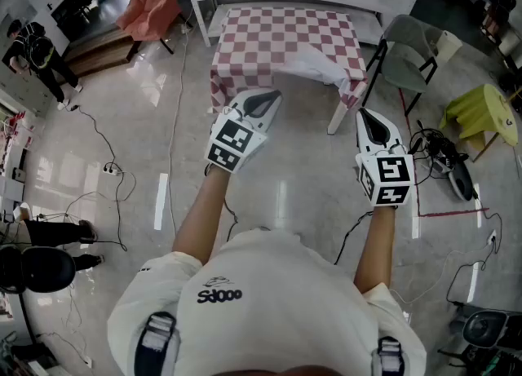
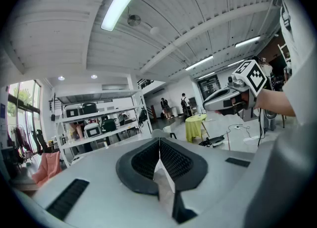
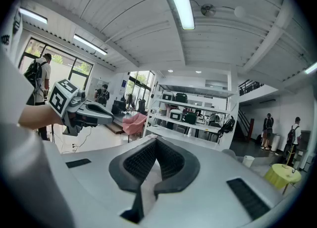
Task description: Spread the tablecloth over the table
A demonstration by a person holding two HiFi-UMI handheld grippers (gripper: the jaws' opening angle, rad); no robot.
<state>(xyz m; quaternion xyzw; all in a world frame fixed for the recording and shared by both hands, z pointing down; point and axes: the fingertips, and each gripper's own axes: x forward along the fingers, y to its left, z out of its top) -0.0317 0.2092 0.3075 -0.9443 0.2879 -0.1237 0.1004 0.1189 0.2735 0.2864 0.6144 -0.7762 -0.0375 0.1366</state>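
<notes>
While left hand-held gripper (image 1: 267,101), right hand-held gripper (image 1: 368,118) hang closed, empty: tablecloth (image 1: 285,36) rumpled on table (image 1: 336,118), chair (image 1: 412,55) beside.

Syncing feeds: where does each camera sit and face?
Head view: on the person's head, steeply down at the cloth; both forearms, left claw, right claw and shirt show.
Left gripper view: on the left claw, along its shut jaws towards shelves; right claw at right.
Right gripper view: on the right claw, along shut jaws towards shelves; left claw at left.
Shared: both gripper views see the shelves.
</notes>
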